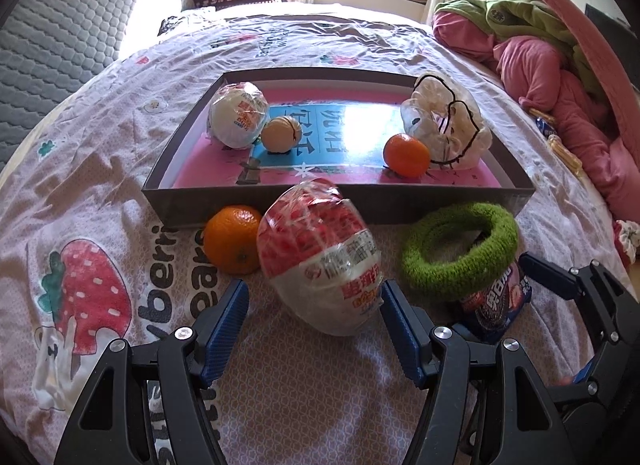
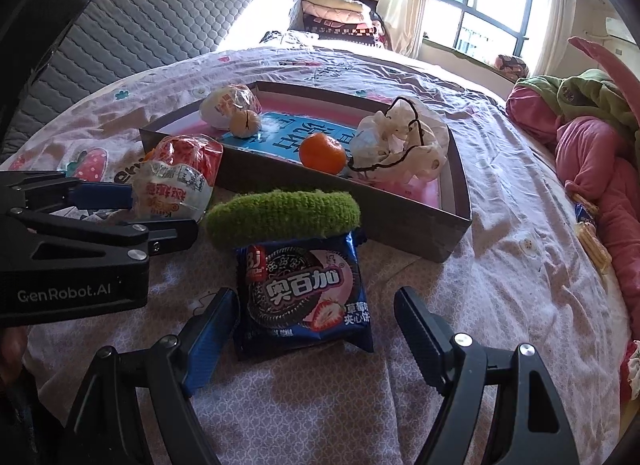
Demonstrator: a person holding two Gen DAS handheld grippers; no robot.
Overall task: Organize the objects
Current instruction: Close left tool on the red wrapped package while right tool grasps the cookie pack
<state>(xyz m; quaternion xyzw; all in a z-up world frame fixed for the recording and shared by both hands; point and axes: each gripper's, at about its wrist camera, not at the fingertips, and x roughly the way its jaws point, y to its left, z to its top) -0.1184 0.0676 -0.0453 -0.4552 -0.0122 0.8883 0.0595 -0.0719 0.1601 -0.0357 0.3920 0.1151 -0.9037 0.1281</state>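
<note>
Left wrist view: the left gripper (image 1: 314, 329) stands wide open astride a red-and-white wrapped snack (image 1: 320, 255) lying on the bed (image 1: 100, 169); the right pad sits at the wrapper, the left pad clear of it. An orange (image 1: 232, 239) lies left of the snack, a green knitted ring (image 1: 460, 249) right, both against the near wall of the shallow box (image 1: 360, 207).

Right wrist view: the right gripper (image 2: 316, 329) is wide open around a blue biscuit packet (image 2: 302, 297); neither pad presses it. The ring (image 2: 284, 215) rests on the packet's far edge.
</note>
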